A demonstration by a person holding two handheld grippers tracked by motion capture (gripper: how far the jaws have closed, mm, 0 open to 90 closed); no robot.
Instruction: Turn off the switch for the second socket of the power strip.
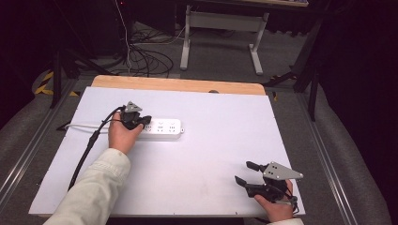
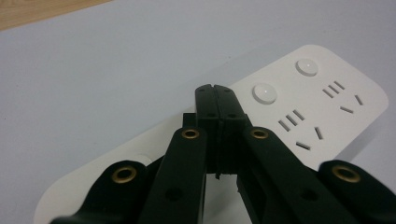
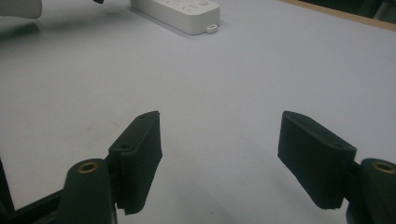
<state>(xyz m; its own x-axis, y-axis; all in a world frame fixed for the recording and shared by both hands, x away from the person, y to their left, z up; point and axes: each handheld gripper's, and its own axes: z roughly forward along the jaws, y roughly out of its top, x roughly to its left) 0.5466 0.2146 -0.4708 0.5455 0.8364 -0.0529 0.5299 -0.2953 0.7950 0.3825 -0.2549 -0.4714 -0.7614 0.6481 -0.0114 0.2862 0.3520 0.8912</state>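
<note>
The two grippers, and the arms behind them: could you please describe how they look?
Both grippers, left and right, are black, each with two flat, slab-like jaws on arms with brass-coloured rivets. Each carries a grey three-cornered plate on top. A black cable trails from the left gripper back along the forearm. The left arm wears a pale, cream-coloured long sleeve.

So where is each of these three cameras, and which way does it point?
High view: above the person's side, looking forward and down at the table; forearms and both grippers show.
Left gripper view: on the left gripper, shut jaws over the power strip.
Right gripper view: on the right gripper, open jaws low over the table.
All three views share the strip.
</note>
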